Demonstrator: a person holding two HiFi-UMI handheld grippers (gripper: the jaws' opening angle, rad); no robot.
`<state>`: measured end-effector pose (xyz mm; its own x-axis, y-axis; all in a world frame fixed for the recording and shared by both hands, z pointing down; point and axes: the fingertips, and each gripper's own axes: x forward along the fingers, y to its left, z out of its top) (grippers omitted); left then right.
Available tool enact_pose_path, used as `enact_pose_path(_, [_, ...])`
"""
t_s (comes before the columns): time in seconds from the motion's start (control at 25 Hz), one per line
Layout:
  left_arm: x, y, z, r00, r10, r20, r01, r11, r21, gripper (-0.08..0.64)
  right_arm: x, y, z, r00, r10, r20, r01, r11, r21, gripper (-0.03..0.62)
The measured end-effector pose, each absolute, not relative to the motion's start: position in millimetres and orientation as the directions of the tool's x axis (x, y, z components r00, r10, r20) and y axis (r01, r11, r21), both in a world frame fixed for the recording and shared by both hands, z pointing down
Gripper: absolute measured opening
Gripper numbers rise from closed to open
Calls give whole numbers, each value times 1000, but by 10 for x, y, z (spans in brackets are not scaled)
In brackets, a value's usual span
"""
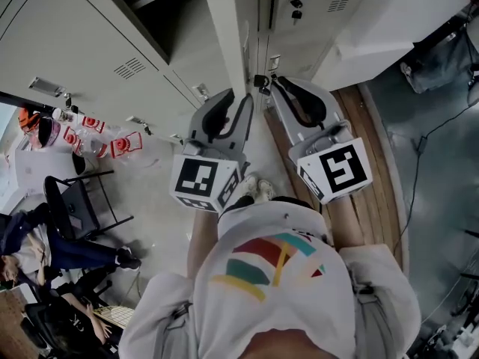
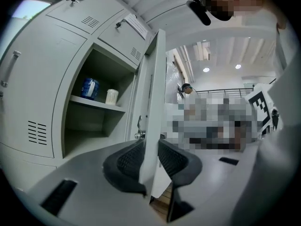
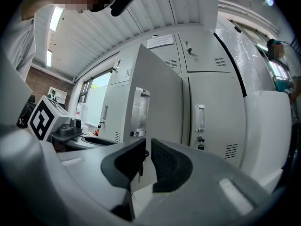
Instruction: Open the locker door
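The grey locker door [image 2: 155,79] stands open, edge-on in the left gripper view. My left gripper [image 2: 151,152] is shut on its free edge, a pad on either side. In the head view the left gripper [image 1: 238,96] meets the door's edge [image 1: 228,36] from below. My right gripper [image 3: 146,154] is on the door's outer face [image 3: 160,93]; its jaws are nearly together around a small dark key [image 3: 141,160] hanging at the lock. The head view shows the right gripper [image 1: 274,82] against that key [image 1: 260,81]. Inside the locker, a blue can [image 2: 90,88] and a white cup [image 2: 111,96] stand on a shelf.
Closed lockers flank the open one [image 3: 207,107] [image 1: 82,43]. A wooden strip of floor [image 1: 374,193] runs under the right arm, with cables [image 1: 426,148] beyond it. A black chair [image 1: 75,200] and seated people [image 1: 45,275] are at the lower left.
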<state>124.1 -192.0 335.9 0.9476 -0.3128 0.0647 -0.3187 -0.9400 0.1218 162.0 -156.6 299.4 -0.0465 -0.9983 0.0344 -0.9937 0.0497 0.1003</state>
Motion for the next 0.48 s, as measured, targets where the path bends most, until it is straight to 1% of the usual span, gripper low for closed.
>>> enact_pose_path(0.48, [1699, -1568, 3399, 987, -141, 73, -149, -982, 116, 97, 1913, -1250, 3024, 84, -996, 33, -992, -80, 94, 37])
